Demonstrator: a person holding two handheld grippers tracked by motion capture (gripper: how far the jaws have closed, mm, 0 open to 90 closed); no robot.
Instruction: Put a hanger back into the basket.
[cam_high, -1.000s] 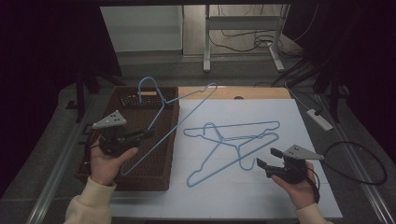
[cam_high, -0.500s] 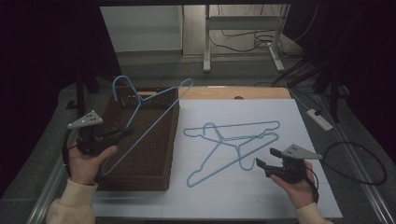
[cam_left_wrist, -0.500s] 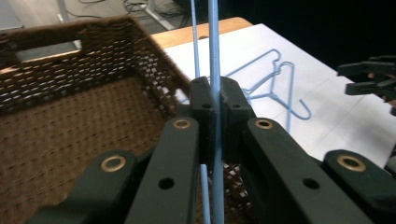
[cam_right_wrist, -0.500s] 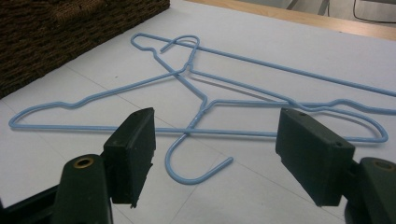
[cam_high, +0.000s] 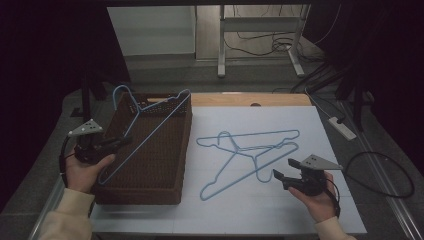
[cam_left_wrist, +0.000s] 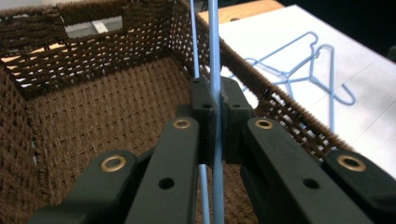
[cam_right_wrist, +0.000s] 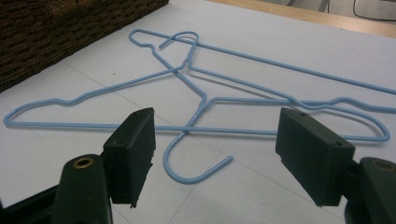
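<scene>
We see the left gripper (cam_high: 116, 144) clenched on a blue wire hanger (cam_high: 150, 127), which slants over the brown wicker basket (cam_high: 165, 187) toward one o'clock. The right gripper (cam_high: 281, 176) hovers with its jaws spread; two more hangers (cam_high: 250, 150) lie crossed at its eleven o'clock on the white sheet (cam_high: 300, 125). The room beyond the table is dark, its details hard to make out.

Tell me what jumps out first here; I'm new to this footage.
The blue hanger held aslant over the brown basket at the left, pinched in the left claw. Next, two more hangers lying crossed on the white sheet, with the open right claw just before them.
</scene>
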